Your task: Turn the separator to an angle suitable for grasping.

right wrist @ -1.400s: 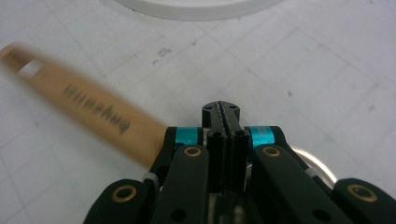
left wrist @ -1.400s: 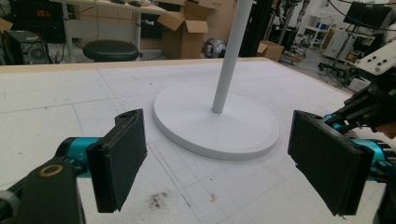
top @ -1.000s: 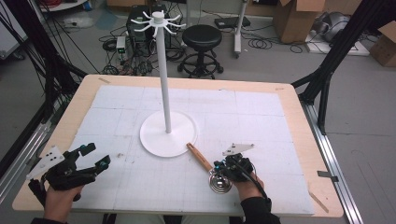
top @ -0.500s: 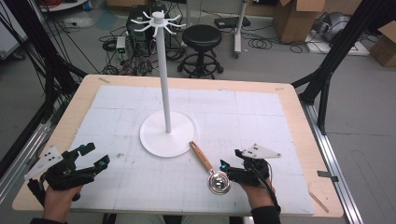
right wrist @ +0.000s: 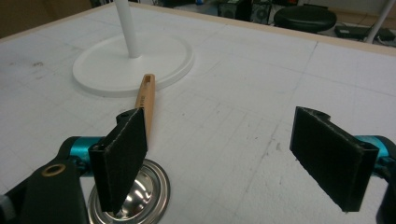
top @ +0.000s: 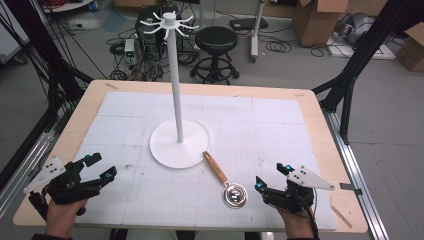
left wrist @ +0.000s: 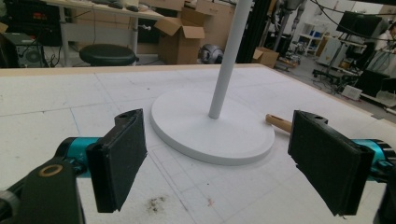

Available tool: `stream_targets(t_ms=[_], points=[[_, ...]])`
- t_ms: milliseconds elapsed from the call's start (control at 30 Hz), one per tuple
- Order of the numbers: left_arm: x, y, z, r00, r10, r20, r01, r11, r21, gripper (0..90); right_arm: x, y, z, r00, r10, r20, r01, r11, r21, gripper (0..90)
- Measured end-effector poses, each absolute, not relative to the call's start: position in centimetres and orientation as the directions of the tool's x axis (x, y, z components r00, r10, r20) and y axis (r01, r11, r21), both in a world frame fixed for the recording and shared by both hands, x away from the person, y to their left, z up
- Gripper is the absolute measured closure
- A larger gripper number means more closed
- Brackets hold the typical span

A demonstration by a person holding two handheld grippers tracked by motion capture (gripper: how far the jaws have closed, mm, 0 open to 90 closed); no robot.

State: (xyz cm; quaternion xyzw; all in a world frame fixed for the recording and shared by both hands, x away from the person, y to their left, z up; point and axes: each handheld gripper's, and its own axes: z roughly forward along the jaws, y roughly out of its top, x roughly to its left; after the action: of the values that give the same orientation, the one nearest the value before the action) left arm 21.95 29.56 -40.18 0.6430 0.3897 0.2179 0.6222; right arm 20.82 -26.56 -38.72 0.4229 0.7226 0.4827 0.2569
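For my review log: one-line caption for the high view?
Both open grippers, left and right, rest on the table; strainer beside hook stand.

**Setting: a research laboratory**

Beyond the tongs and the gridded tabletop (top: 280, 120) lie a concrete floor strewn with cables (top: 280, 47), a black stool (top: 216, 37), open cardboard boxes (top: 312, 20), electronic equipment (top: 150, 47) and black rig struts (top: 367, 47).

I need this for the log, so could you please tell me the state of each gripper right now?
Left gripper: open, holding nothing.
Right gripper: open, holding nothing.
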Motion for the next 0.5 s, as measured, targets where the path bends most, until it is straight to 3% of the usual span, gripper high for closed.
stream_targets(t_ms=[500], points=[[22.08,29.62,-40.32,0.6,0.773,-0.207,0.235,0.077,0.969,19.6,20.94,-27.12,-38.79,-0.496,0.867,0.048,0.358,0.154,0.921,16.9]])
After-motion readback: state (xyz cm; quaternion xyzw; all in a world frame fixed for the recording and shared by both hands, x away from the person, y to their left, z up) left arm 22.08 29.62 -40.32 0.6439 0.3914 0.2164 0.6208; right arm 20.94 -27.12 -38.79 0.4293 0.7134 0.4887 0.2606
